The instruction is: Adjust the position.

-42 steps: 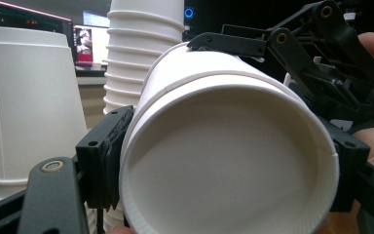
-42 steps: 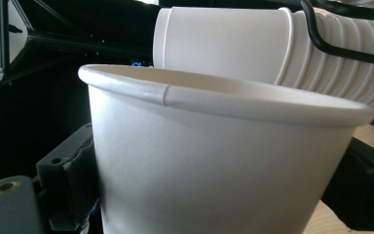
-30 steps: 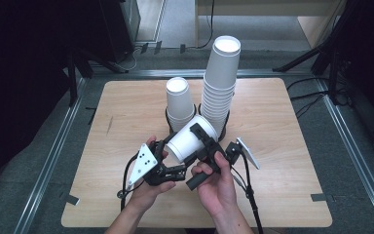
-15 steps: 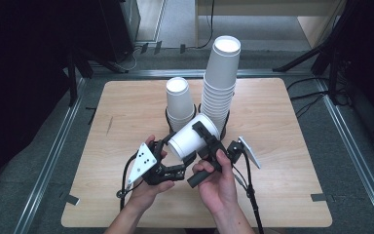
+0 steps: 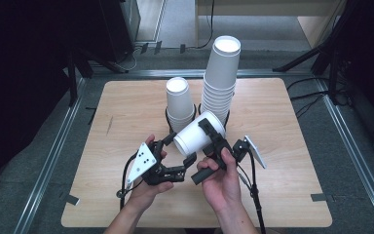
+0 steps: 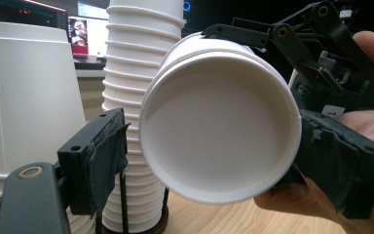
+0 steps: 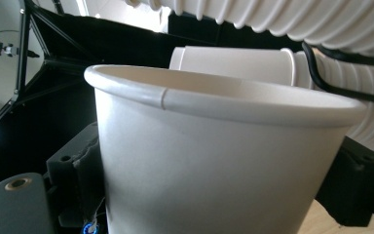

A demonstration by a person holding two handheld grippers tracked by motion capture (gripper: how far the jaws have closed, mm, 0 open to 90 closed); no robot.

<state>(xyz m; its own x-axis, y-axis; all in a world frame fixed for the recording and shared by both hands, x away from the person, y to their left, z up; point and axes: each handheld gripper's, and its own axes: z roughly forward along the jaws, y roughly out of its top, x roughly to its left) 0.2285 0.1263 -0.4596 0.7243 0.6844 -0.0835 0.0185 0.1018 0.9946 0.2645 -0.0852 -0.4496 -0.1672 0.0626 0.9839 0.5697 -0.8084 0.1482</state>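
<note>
cup point(image 5: 198, 132) held tipped above worktop point(image 5: 282, 195), in front of tall stack point(image 5: 220, 83) | axis slants, base toward left gripper point(image 5: 175, 161) | right gripper point(image 5: 214, 141) fingers pinch its wall | left fingers spread, base just ahead between them, nearer hand for base

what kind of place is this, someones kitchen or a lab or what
Most likely a lab or recording setup, not a kitchen: a bare wooden table inside a metal rail frame, dark stands and cables on the grey floor, and monitors glowing behind the cup stacks.
</note>
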